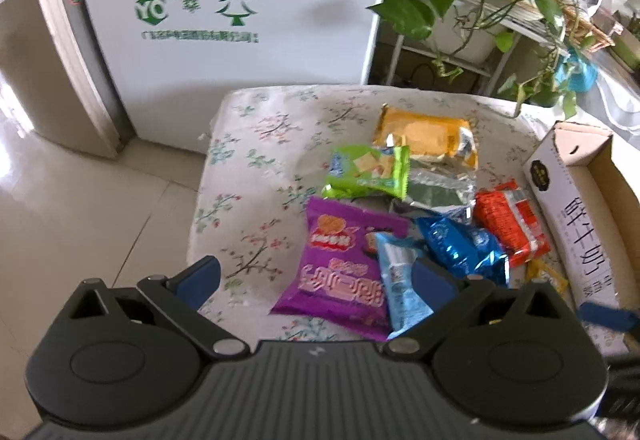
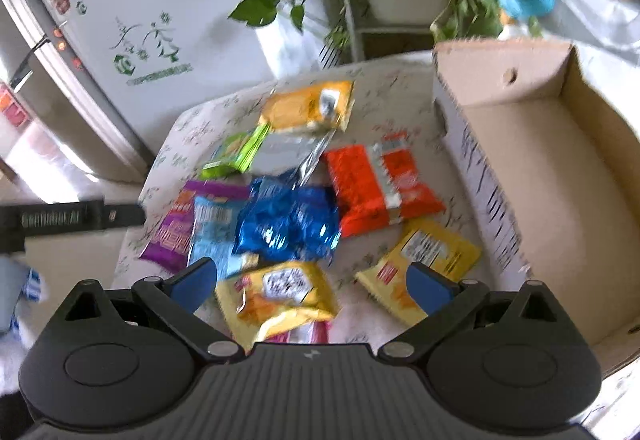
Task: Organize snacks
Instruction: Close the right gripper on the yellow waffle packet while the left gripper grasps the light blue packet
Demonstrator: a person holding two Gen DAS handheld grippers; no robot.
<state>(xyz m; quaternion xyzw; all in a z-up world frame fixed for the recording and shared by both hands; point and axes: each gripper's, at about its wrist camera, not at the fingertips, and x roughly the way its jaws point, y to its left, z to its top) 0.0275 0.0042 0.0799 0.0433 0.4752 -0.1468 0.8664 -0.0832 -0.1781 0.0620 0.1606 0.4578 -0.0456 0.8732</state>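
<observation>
Two claws, wide open, empty. Right claw (image 2: 312, 280) nearer: yellow packet (image 2: 280, 292) between its fingers, low centre, long axis crosswise. Box (image 2: 560, 143) at right frame. Left claw (image 1: 316, 280) over purple packet (image 1: 340, 268).

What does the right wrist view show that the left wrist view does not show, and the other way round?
Only the right wrist view shows the bare inside of the cardboard box and a yellow packet between the open right tongs. It also shows a second yellow packet beside the box.

Only the left wrist view shows the printed side of the box and the open left tongs over the purple packet.

Both show the orange packet, the blue foil packet, the green packet and the floral cloth.
</observation>
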